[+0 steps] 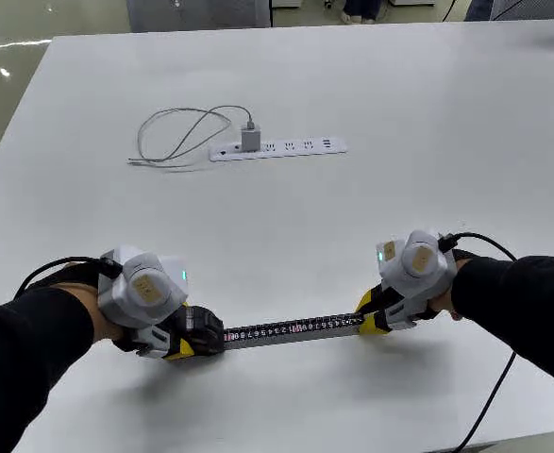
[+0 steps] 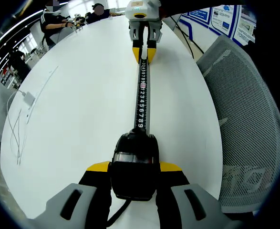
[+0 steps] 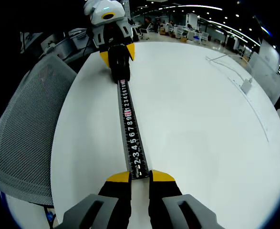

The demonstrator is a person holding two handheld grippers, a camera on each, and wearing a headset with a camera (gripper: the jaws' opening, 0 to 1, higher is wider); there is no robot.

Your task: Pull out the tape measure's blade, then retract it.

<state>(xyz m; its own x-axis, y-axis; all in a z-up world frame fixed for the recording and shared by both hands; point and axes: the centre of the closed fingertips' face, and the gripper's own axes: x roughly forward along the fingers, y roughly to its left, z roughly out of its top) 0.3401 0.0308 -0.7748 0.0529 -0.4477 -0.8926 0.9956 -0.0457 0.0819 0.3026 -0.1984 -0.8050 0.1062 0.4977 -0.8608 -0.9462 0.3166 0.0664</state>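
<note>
White worktop (image 1: 352,208), smooth and matt, just a soft sheen off the lights. The tape measure case (image 2: 134,164) is black plastic, glossy on top, and the blade (image 3: 131,138) runs dark and satin with white printed numbers. The left hand-held gripper (image 1: 184,338) and right hand-held gripper (image 1: 371,318) both wear pale grey matt plastic shells, with black jaws tipped in yellow. Grey woven mesh on the chair (image 2: 247,109). Black cloth sleeve (image 1: 22,349). Floor (image 1: 12,57) polished, mirror-glossy.

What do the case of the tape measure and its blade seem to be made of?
Case: probably black plastic, matte with a glossy patch on top. Blade: likely thin painted metal, black with white printed numbers, running straight and flat.
</note>
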